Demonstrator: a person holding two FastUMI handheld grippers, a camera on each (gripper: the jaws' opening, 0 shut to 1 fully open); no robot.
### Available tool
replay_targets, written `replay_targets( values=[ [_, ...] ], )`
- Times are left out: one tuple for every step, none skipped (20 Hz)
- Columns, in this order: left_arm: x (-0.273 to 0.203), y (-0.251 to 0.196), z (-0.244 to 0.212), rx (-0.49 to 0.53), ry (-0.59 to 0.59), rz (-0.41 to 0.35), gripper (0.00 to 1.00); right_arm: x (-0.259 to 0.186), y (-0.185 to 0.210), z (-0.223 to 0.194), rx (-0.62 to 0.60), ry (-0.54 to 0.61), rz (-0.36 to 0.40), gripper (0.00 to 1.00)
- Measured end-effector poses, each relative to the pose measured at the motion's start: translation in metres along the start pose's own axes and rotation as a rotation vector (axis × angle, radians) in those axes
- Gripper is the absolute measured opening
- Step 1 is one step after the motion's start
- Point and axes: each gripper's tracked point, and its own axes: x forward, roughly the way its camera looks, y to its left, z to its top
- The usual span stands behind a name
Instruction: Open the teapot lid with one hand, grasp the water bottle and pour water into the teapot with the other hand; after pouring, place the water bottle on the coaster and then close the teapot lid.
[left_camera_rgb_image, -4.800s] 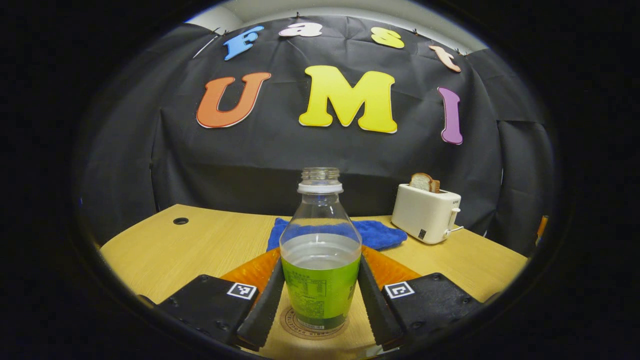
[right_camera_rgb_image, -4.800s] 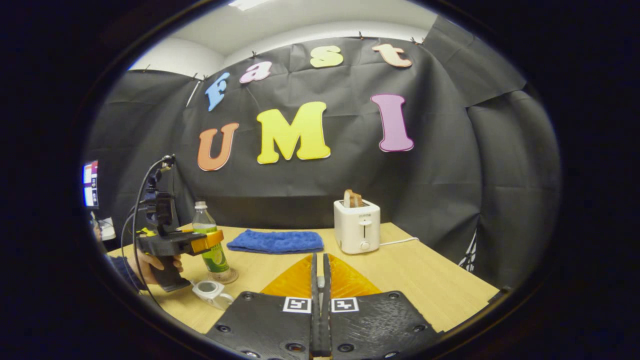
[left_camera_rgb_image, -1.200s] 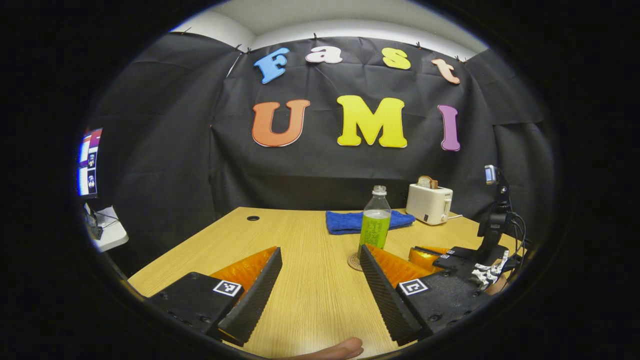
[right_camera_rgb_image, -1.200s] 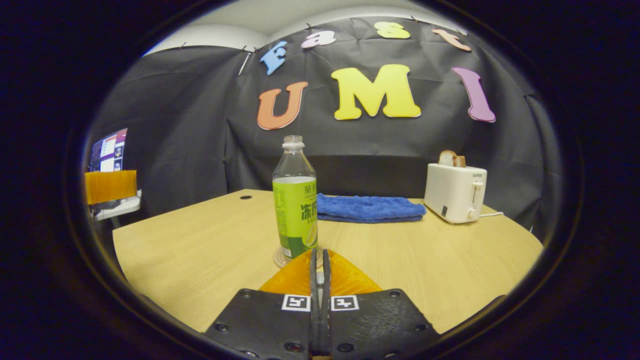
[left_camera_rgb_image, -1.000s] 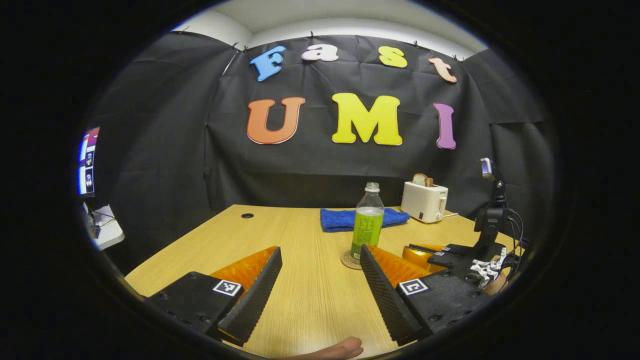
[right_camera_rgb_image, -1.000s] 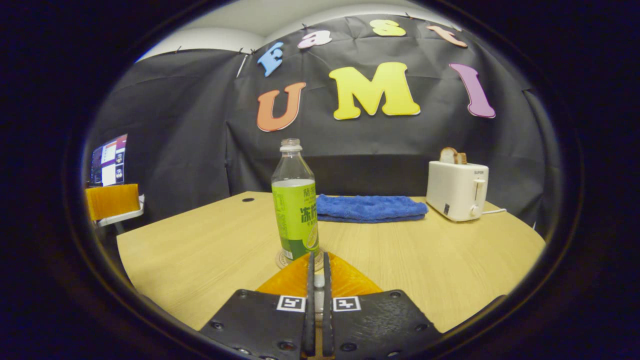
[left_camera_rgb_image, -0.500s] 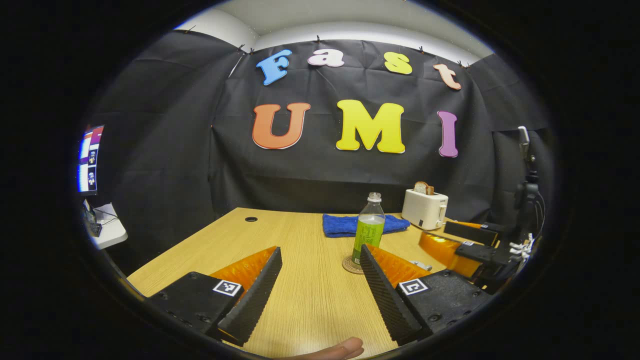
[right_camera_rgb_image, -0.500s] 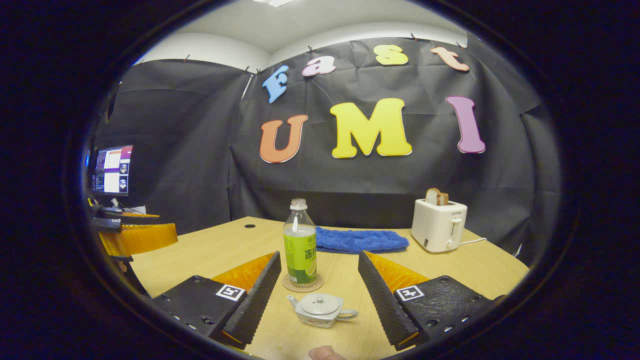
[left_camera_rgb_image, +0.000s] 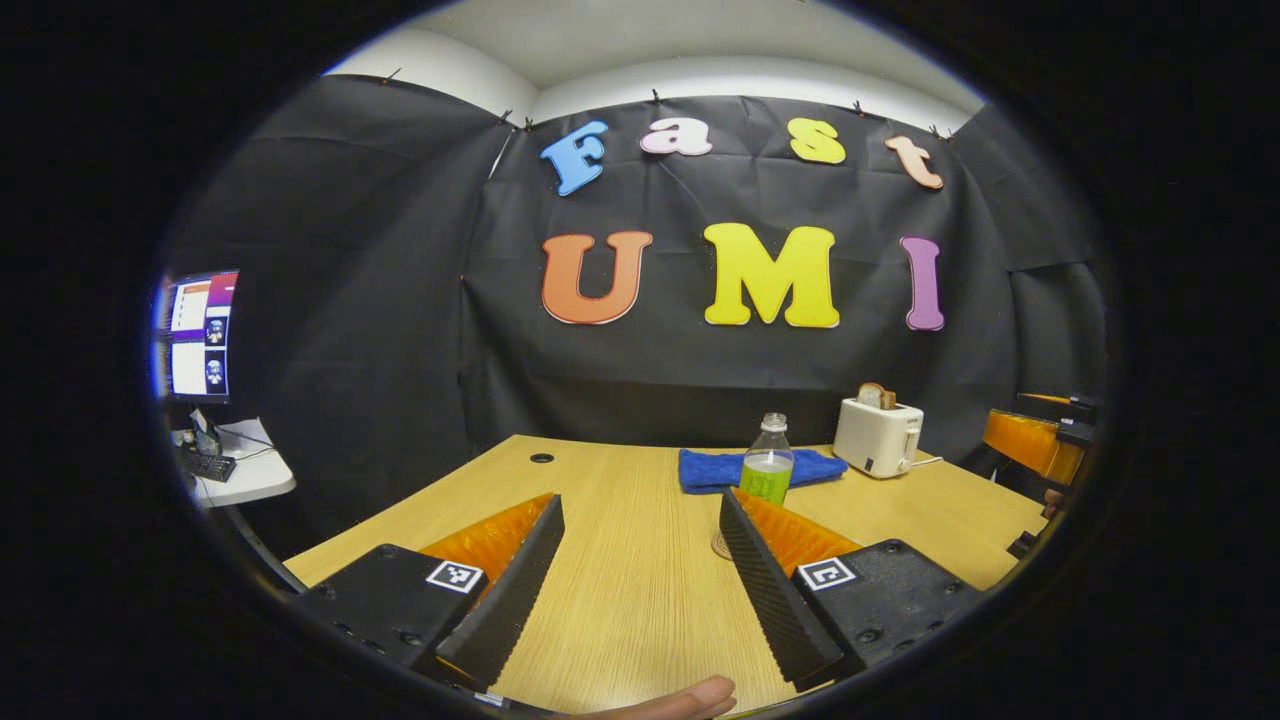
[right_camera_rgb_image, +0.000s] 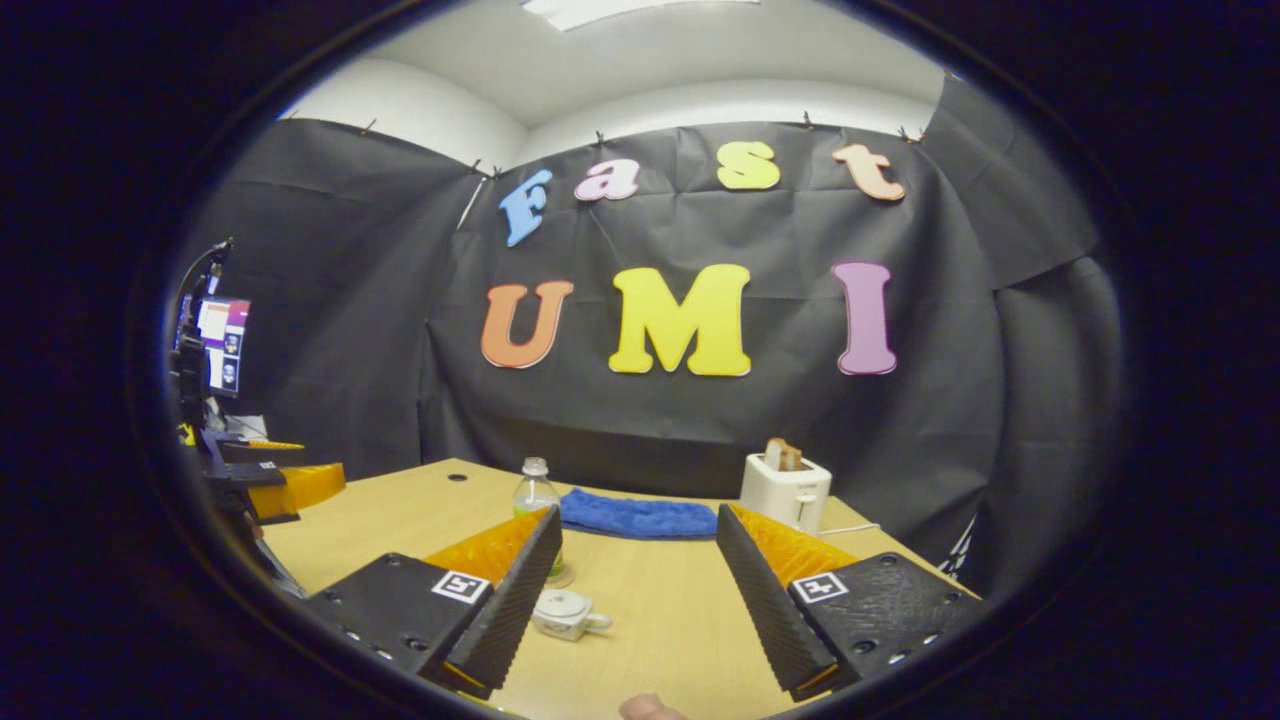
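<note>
The left gripper is wide open and holds nothing. The right gripper is wide open too, with nothing between its fingers. In the right gripper view, the left gripper shows far off at the left edge.

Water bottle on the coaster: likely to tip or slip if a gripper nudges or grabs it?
The water bottle looks tall and narrow, standing uncapped on a coaster, so a high sideways nudge would probably tip it and spill. It seems partly filled, which likely keeps the weight low and helps a little. The clear plastic wall probably flexes under a squeeze; gripping the labelled middle seems safer.
</note>
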Motion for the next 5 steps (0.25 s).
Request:
replay_targets(
  values=[
    [-0.002,-0.003,0.001,-0.001,-0.005,-0.004,0.98,-0.005,-0.001,0.001,0.005,-0.003,0.009,0.94],
    [-0.003,-0.006,0.003,0.001,-0.009,-0.008,0.98,-0.008,0.0,0.0,0.013,-0.003,0.022,0.94],
    [-0.004,-0.007,0.002,0.003,-0.011,-0.009,0.98,-0.01,0.0,-0.005,0.019,0.003,0.035,0.94],
    [-0.005,-0.009,0.002,0.011,-0.014,-0.009,0.98,-0.012,0.0,-0.012,0.019,0.014,0.048,0.94],
    [-0.005,-0.011,0.002,0.022,-0.015,-0.005,0.98,-0.013,0.0,-0.018,0.02,0.028,0.054,0.94]
  ],
)
